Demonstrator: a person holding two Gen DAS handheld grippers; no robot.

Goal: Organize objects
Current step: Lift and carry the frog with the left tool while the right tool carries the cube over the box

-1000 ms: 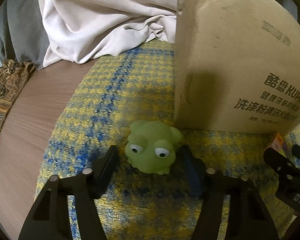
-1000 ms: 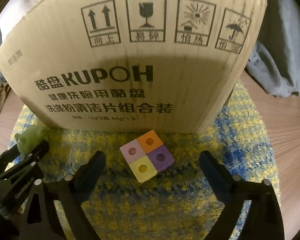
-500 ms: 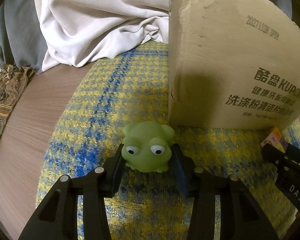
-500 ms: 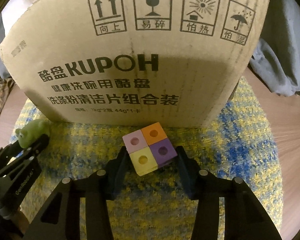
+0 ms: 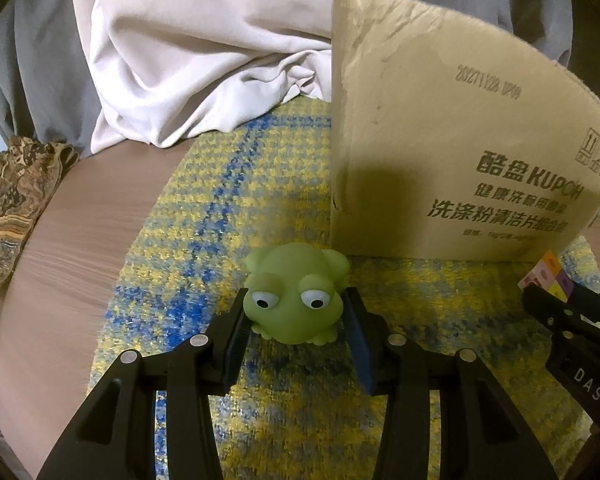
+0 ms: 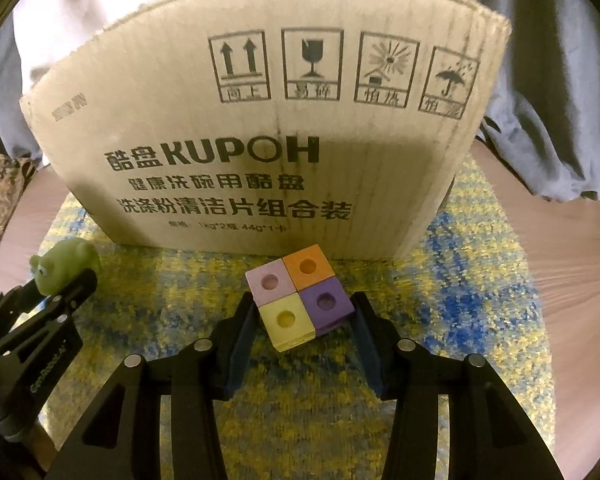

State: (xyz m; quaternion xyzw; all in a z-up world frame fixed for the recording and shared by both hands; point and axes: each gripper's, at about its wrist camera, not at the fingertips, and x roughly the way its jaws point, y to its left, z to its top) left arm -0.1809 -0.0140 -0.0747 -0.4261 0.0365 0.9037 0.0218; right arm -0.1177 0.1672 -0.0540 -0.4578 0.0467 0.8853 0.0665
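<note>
Brown wooden desk, spread with a yellow-and-blue woven mat; behind it, heaped white cloth and grey cloth. At the far left edge, a brown patterned fabric.

Standing upright on the mat, a cardboard box printed with black handling symbols and KUPOH lettering (top edge ragged).

Just in front of the box's left corner: a green frog toy, eyes facing the camera, clamped between the jaws of the left gripper, dark pads pressed to both of its sides. Underside at or barely above the mat; cannot tell which. Jaws narrowed a little further on the frog within the last second.

In front of the box's right half: a block of four joined cubes in pink, orange, yellow and purple, each with a round hole on top, turned corner-on. Gripped by the right gripper, jaws closed hard against its left and right sides, having swung in from wide apart. Seemingly raised slightly, with shadow beneath the purple cube.

Frog and cube block well apart, both near the box's front face.
</note>
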